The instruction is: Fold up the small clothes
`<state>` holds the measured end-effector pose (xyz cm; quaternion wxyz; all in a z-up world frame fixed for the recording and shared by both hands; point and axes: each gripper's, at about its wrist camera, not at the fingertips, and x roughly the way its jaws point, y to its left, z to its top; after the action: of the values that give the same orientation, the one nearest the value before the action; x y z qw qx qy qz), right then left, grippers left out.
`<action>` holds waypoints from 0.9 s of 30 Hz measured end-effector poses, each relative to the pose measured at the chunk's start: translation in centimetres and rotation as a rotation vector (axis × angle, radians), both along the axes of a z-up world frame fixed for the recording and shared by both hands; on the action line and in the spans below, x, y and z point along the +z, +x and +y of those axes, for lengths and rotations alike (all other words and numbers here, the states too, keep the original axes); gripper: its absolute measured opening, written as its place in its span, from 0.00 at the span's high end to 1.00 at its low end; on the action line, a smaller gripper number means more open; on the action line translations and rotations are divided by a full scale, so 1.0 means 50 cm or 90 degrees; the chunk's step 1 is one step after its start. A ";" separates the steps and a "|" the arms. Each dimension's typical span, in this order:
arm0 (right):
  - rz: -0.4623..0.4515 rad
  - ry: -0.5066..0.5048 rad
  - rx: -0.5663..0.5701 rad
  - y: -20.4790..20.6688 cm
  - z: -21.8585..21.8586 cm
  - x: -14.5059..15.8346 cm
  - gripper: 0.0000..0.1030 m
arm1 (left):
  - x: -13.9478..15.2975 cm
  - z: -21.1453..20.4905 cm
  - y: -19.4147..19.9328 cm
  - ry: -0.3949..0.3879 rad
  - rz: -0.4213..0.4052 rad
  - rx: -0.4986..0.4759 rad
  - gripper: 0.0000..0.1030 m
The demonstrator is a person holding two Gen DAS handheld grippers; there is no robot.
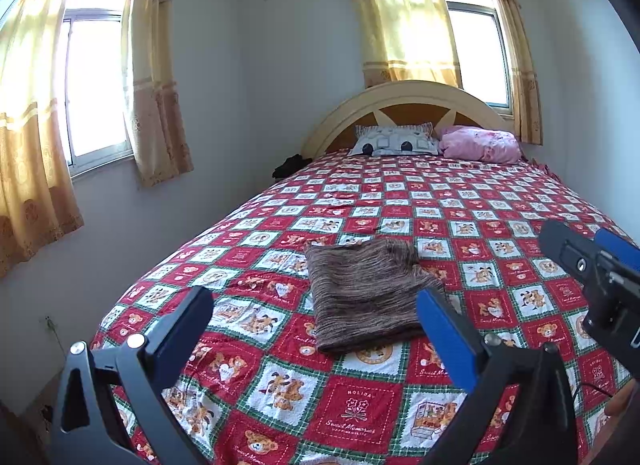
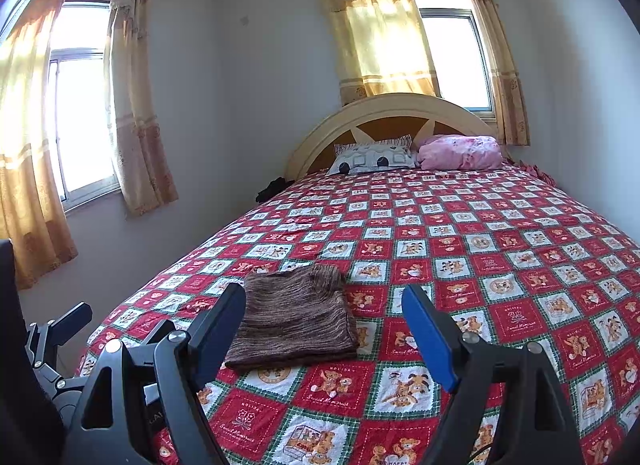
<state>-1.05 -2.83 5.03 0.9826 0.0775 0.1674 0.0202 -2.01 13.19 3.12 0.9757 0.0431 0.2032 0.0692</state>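
Observation:
A brown striped knit garment [image 1: 366,293] lies folded into a rough rectangle on the red patterned bedspread [image 1: 460,201]. My left gripper [image 1: 316,305] hovers over the near end of the bed, open, with nothing between its fingers; the garment lies just beyond them. My right gripper [image 2: 324,301] is open too and empty, with the garment [image 2: 296,321] lying just beyond its left finger [image 2: 218,329]. In the left wrist view the right gripper's body [image 1: 592,277] shows at the right edge.
The bed fills the middle, with a curved headboard [image 1: 404,95], a grey pillow [image 1: 394,141] and a pink bundle [image 1: 480,143] at its head. Walls with curtained windows [image 1: 92,85] stand left and behind. A dark item [image 1: 290,165] sits beside the headboard.

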 end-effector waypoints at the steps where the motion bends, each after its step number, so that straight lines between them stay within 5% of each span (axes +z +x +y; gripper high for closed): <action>1: 0.001 0.000 0.000 0.000 0.000 0.000 0.21 | 0.000 0.000 0.000 0.000 0.000 0.000 0.00; 27: 0.001 0.003 -0.009 -0.003 -0.006 -0.005 0.21 | -0.002 -0.007 -0.002 0.004 0.008 0.021 0.00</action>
<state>-1.23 -3.13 4.80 0.9824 0.0813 0.1674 0.0139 -2.10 12.84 3.03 0.9730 0.0434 0.2098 0.0857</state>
